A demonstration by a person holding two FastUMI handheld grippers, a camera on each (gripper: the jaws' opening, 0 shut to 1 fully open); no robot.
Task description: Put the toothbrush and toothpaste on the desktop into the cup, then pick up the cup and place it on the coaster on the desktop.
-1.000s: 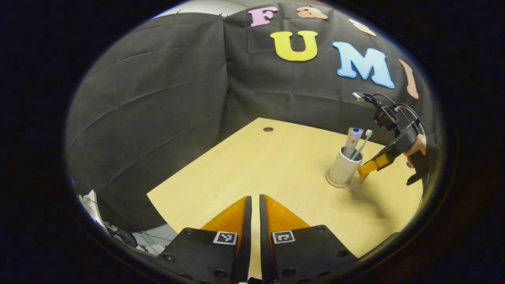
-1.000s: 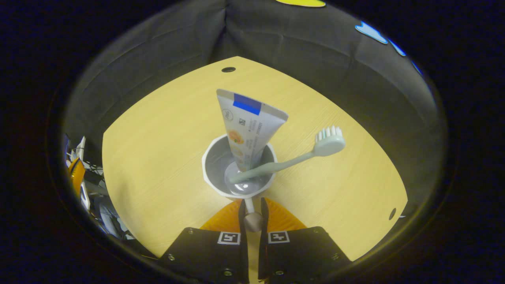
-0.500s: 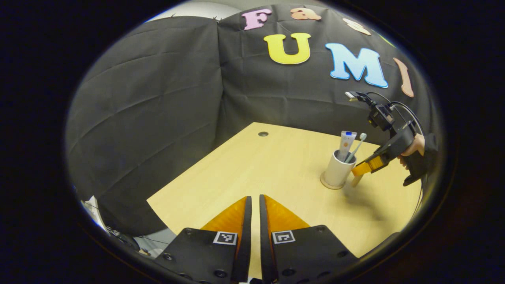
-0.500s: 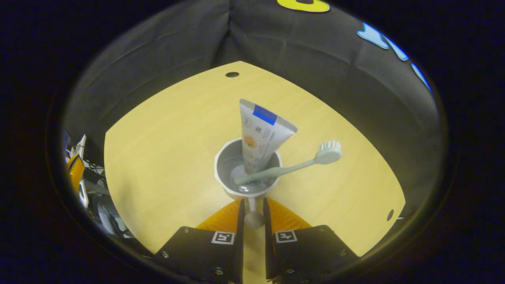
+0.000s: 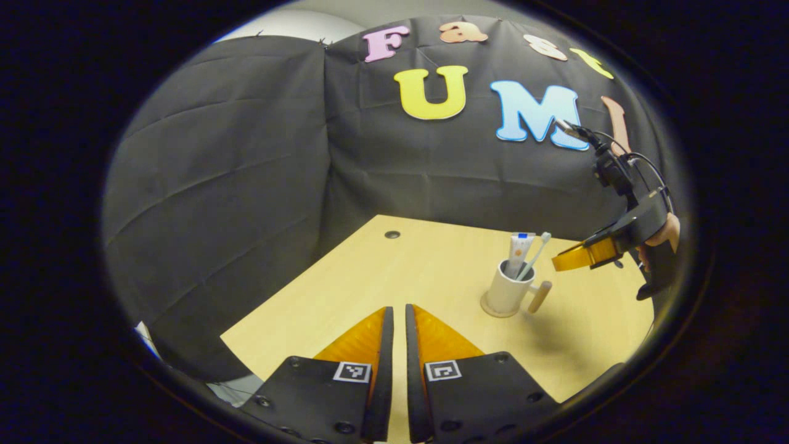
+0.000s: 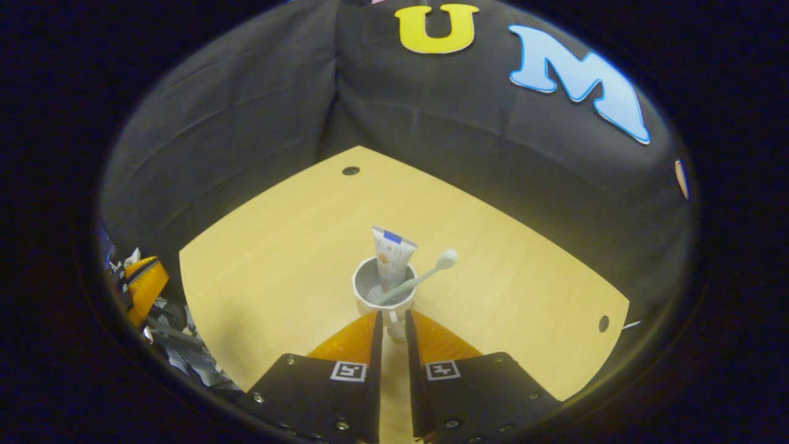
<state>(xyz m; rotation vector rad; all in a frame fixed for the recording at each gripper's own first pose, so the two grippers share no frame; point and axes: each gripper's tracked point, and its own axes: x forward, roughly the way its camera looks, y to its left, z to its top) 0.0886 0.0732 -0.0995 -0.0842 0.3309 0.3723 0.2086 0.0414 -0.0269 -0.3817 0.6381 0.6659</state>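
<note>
The white round cup point(image 5: 506, 293) with a stubby handle stands on the round wooden coaster point(image 5: 491, 308) on the light wooden table point(image 5: 425, 271). The white toothpaste tube point(image 6: 390, 258) and the pale green toothbrush point(image 6: 419, 279) stick up out of it. The right gripper point(image 5: 564, 263) is in the air beside the cup, apart from it. Its jaws are a little open and hold nothing. The left gripper point(image 5: 394, 320) is low over the near table edge, its jaws almost closed and empty.

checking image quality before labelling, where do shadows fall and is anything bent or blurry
Left gripper view: soft shadow on the desk right of the cup, under the right claw; the desk edge bows from fisheye. Right gripper view: cup, toothpaste and toothbrush look sharp.
</note>
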